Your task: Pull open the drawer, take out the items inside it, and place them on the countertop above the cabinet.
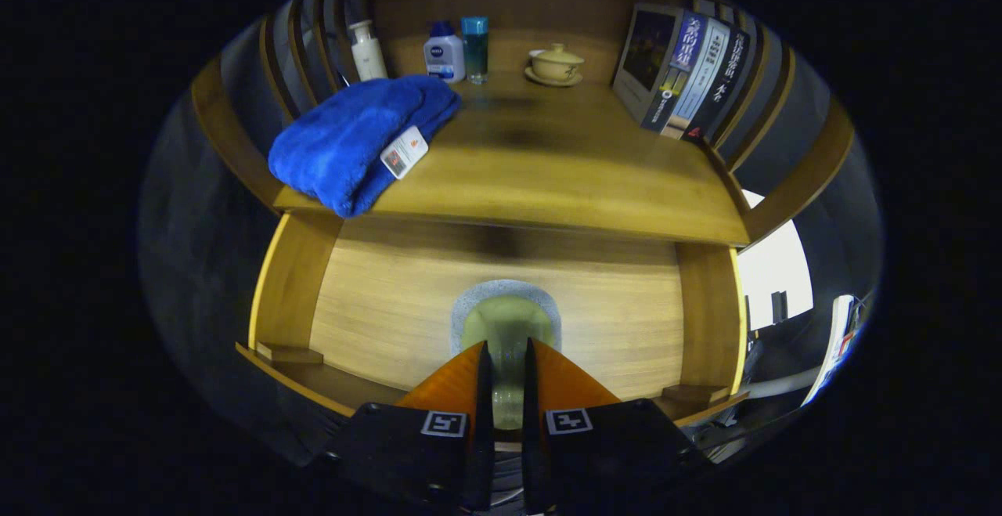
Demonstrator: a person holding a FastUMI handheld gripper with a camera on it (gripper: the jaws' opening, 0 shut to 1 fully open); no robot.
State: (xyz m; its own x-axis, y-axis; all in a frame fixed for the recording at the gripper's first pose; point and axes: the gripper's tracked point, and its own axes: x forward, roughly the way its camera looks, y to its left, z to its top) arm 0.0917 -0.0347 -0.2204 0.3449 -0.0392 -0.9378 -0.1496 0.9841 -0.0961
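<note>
Wooden drawer front [501, 304], light grain, shut flush between cabinet posts, grey-rimmed recessed pull [506, 314] at centre, wooden worktop [564, 179] above, folded blue towel [360, 140] far left.

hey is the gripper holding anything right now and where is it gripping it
The gripper appears shut on the drawer handle, fingers pinching its edge at the middle of the drawer front.

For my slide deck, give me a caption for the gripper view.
Gripper fingers nearly closed at the drawer handle, below a countertop holding a blue towel.
</note>
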